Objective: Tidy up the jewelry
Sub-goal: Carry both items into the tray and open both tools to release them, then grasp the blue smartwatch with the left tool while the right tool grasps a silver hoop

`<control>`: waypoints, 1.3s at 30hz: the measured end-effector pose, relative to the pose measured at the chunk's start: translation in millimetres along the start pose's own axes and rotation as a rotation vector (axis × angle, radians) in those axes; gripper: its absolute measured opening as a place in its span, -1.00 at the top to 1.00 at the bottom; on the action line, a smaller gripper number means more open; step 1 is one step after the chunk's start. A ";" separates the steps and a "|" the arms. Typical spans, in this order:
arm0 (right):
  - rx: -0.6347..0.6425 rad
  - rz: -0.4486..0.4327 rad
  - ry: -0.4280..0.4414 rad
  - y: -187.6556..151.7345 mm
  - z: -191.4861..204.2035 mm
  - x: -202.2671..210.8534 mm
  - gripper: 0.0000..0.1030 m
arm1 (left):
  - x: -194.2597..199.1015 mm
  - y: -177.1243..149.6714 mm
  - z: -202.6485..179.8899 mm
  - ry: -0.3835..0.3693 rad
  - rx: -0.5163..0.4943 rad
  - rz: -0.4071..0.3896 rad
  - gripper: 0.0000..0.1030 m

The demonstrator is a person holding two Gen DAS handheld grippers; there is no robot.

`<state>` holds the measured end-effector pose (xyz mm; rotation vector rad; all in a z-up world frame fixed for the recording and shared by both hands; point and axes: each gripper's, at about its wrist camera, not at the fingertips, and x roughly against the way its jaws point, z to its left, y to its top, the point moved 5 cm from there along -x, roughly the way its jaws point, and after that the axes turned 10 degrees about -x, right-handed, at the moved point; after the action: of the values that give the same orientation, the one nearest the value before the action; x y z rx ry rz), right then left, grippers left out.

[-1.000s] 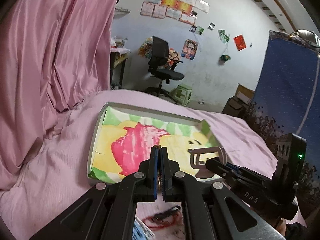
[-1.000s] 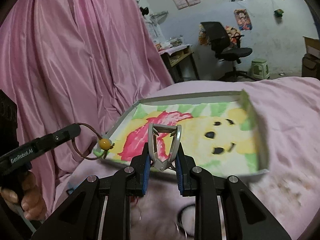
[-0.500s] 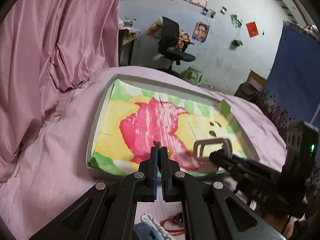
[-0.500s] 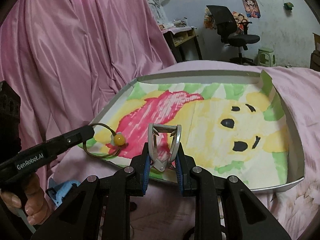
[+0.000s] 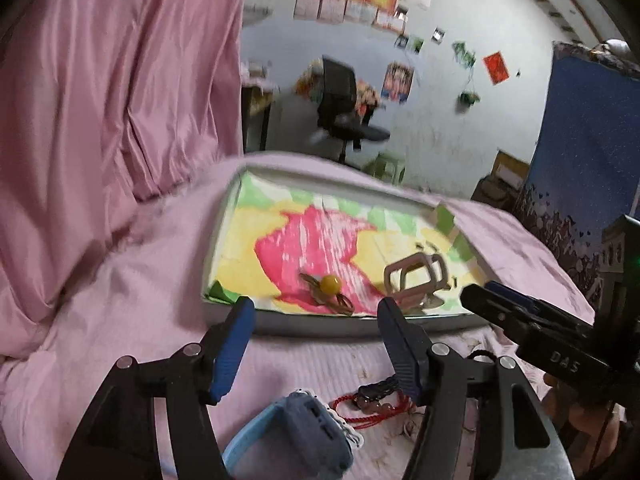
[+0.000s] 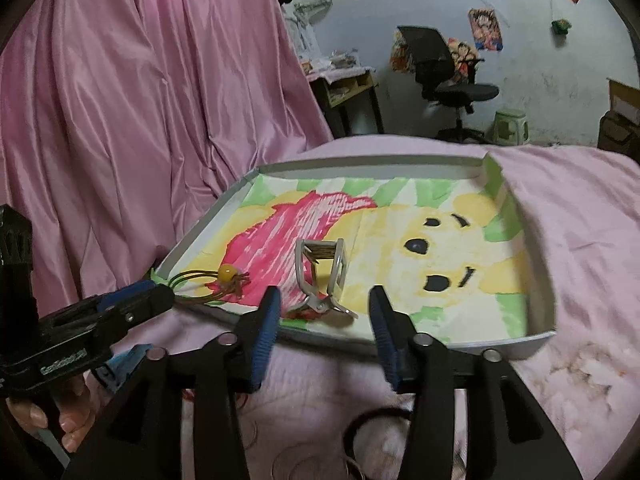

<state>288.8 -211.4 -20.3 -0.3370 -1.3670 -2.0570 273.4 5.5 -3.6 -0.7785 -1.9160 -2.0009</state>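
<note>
A shallow grey tray with a yellow, pink and green cartoon lining lies on the pink bedspread. A brown cord bracelet with a yellow bead lies in the tray near its front left edge. A beige hair claw clip lies in the tray to its right. My left gripper is open and empty just in front of the tray. My right gripper is open and empty, just behind the clip.
On the bedspread in front of the tray lie a blue band with a grey block, a red beaded string and a black hair tie. Pink curtain hangs at left. An office chair stands beyond the bed.
Both grippers have opened. The bracelet left my left gripper and the claw clip left my right gripper; both now lie in the tray. Both grippers have drawn back a little.
</note>
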 end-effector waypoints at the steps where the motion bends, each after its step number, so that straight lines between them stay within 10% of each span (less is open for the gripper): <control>1: 0.003 -0.015 -0.004 -0.6 0.0 6.3 -0.02 | 6.2 -0.9 -1.8 0.002 -0.010 -0.011 -0.19; 13: 0.001 -0.240 -0.064 -23.2 -4.9 98.8 -0.84 | 76.1 -24.2 -15.4 0.024 -0.049 -0.191 -0.73; 28: 0.079 -0.299 -0.110 -69.4 7.4 135.7 -0.93 | 104.1 -69.2 -11.9 0.071 -0.099 -0.205 -0.79; 39: 0.077 -0.166 -0.123 -77.9 4.1 108.6 -0.93 | 85.6 -80.0 -1.1 0.077 -0.081 -0.128 -0.79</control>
<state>156.1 -227.4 -17.8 -0.3319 -1.5907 -2.1405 160.0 26.8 -24.3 -0.6018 -1.8962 -2.1623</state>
